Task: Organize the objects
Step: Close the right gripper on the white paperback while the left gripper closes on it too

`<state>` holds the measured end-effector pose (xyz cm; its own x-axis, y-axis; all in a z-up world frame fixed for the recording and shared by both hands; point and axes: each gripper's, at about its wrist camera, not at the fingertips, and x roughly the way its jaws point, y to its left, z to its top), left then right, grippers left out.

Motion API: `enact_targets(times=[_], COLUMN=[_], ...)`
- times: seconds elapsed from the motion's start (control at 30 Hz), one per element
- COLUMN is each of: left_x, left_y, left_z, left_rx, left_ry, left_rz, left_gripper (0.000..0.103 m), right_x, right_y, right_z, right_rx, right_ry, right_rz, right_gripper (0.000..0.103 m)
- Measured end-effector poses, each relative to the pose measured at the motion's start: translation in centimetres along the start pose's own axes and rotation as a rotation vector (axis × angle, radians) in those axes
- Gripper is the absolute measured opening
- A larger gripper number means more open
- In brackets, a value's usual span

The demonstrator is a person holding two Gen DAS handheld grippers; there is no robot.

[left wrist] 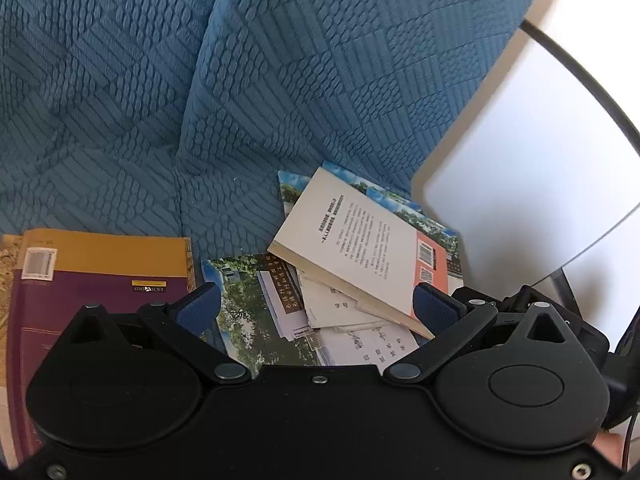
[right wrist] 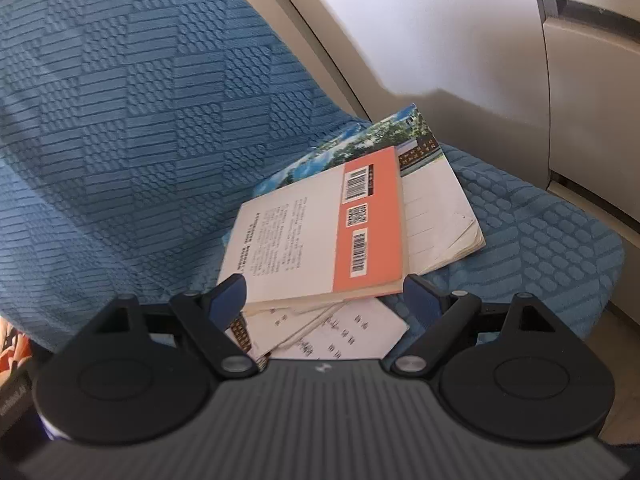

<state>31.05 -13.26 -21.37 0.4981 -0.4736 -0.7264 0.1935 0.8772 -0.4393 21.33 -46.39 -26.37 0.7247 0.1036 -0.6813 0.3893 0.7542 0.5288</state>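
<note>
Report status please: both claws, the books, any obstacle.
Left claw open, empty. Right claw open, empty. White-and-orange book on top of loose booklets, purple-yellow book apart on blue sofa. Nothing in the way.

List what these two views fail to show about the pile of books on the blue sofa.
- Purple and yellow book: left wrist view, lower part behind the left gripper.
- Loose papers: right wrist view, partly under the white and orange book and behind the right gripper; print too small.
</note>
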Motion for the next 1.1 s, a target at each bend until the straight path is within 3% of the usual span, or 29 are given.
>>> enact_targets(times=[0.2,0.4,0.47,0.63,0.8,0.97,1.1], left_x=[1.9,2.6,2.8,3.1,3.3,3.2,3.3], left_y=[0.8,0.9,1.0,1.4,2.0,2.7,3.7], left_z=[0.2,0.1,0.1,0.1,0.2,0.2,0.1], left_rx=[-0.027,-0.046,-0.057,-0.088,-0.148,-0.204,-0.257], left_ry=[0.055,0.072,0.078,0.102,0.112,0.115,0.113], left_rz=[0.025,-0.001,-0.005,-0.034,-0.076,-0.138,-0.167], left_gripper=[0.102,0.102,0.101,0.100,0.097,0.095,0.094], right_x=[3.0,5.0,6.0,7.0,7.3,7.5,8.2], right_y=[-2.8,-3.5,-3.8,-4.3,-4.1,-4.0,-4.7], right_z=[2.0,3.9,4.3,4.9,5.0,4.5,3.3], right_rx=[0.088,0.048,0.047,0.054,0.028,0.073,0.216], right_ry=[0.100,0.120,0.147,0.153,0.149,0.203,0.307], right_rz=[0.000,-0.003,-0.015,-0.005,-0.012,0.089,0.252], right_gripper=[0.087,0.085,0.079,0.081,0.069,0.069,0.069])
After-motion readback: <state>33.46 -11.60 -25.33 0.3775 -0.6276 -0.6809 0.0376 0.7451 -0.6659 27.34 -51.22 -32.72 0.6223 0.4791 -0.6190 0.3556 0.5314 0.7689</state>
